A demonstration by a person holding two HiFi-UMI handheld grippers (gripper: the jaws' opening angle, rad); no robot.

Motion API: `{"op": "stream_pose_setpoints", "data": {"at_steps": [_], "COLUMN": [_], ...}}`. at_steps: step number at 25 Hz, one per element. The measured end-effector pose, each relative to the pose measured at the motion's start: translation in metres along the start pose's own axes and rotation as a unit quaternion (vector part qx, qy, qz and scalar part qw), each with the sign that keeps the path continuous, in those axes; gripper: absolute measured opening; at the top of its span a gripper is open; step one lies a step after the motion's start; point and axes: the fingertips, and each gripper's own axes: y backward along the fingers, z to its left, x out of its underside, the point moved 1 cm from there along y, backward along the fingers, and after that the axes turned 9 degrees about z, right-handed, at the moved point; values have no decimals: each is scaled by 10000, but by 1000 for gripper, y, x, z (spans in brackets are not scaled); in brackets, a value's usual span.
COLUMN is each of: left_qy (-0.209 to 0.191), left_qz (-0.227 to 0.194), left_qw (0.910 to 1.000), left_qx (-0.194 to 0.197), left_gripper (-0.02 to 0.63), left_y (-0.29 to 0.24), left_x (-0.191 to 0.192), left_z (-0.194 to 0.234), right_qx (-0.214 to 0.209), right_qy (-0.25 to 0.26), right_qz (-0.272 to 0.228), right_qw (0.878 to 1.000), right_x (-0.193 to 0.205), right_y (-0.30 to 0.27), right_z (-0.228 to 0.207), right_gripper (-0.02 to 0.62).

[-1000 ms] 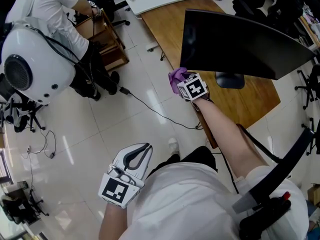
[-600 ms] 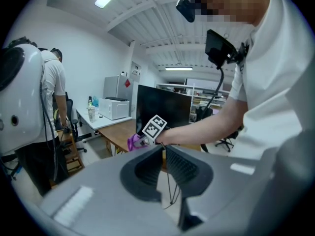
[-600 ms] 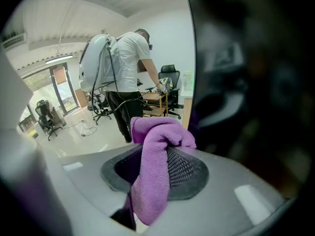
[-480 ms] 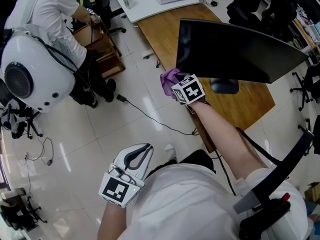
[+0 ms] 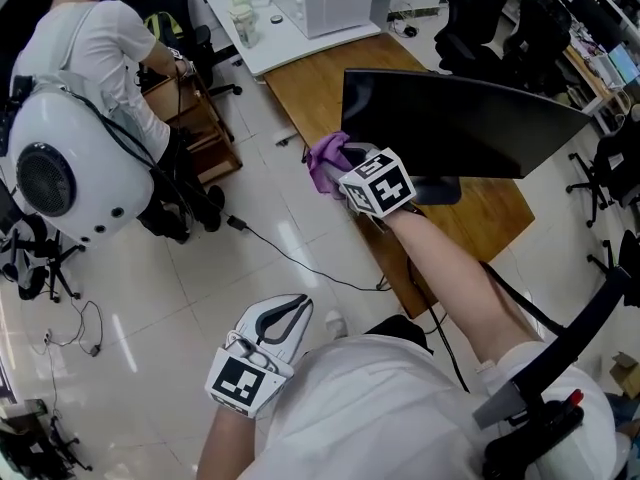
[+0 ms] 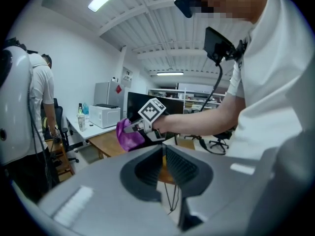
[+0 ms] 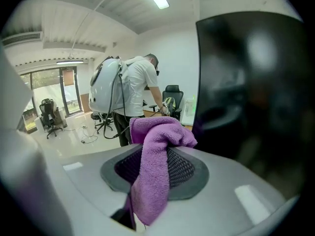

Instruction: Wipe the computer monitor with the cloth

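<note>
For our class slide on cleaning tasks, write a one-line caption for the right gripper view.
The right gripper clamps a purple cloth close to the dark monitor.

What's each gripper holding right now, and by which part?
The right gripper is shut on the purple cloth, pinched near its middle, one end bunched above, the other hanging below. The left gripper is shut and empty.

Monitor point(image 5: 460, 118) walls off one to three o'clock in the head view, its left edge right beside the right gripper point(image 5: 345, 171). Floor point(image 5: 200, 268) opens wide at nine o'clock, though a cable point(image 5: 285, 251) crosses it and a person point(image 5: 90, 43) stands at eleven.
</note>
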Motion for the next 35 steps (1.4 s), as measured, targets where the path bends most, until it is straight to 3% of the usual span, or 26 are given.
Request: {"op": "stream_pose_setpoints", "data": {"at_steps": [9, 16, 29, 35], "left_qy": [-111, 46, -40, -29], "left_qz": [-210, -303, -337, -354], "left_qw": [9997, 9995, 9994, 9993], "left_qx": [94, 38, 32, 93], "left_gripper": [43, 43, 43, 43], "left_y": [10, 16, 17, 12], "left_x": [-2, -7, -9, -13], "left_z": [5, 1, 13, 16], "right_qx": [189, 192, 195, 251], "right_qy": [273, 387, 532, 492], "right_qz": [-414, -630, -1001, -1039], "right_qw": [9986, 9971, 9934, 9931], "right_x": [-58, -89, -133, -132], "right_y": [32, 51, 77, 83], "right_z": [-3, -1, 2, -2], "right_gripper": [129, 129, 129, 129]}}
